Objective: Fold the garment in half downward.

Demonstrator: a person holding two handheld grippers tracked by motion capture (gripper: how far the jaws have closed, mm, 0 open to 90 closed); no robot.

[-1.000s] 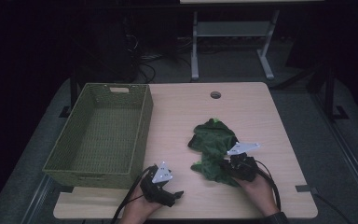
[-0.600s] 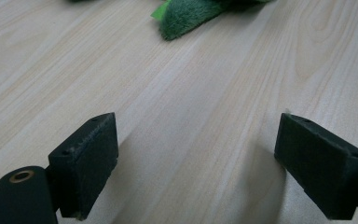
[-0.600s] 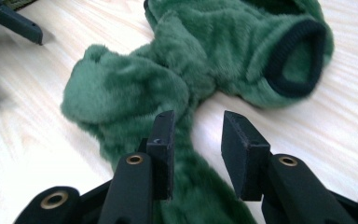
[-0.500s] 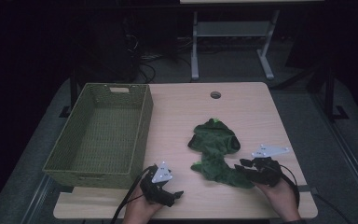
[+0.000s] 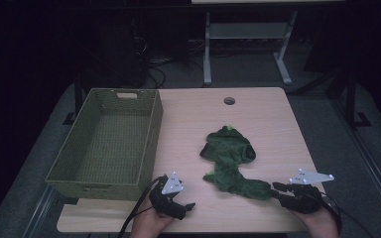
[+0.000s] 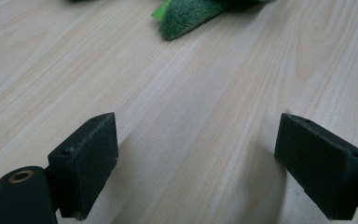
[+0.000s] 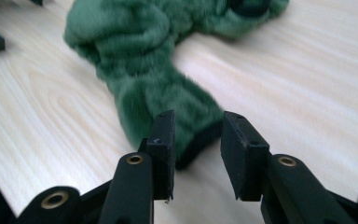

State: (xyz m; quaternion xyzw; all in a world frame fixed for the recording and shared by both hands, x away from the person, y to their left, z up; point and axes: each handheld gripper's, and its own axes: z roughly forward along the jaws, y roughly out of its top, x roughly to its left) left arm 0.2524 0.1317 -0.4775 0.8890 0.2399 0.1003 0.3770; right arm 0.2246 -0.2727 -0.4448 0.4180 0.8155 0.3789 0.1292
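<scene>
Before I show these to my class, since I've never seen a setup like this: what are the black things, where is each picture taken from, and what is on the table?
A person sits at a wooden table holding a hand-held gripper in each hand; no robot is involved. The high view looks down from above. The other two come from cameras riding on the grippers, looking along their black jaws. The left gripper rests open over bare wood, holding nothing. The right gripper has its jaws apart around the dark-edged end of a green fuzzy cloth, not closed on it. A woven basket stands at the left with nothing visible inside.
</scene>
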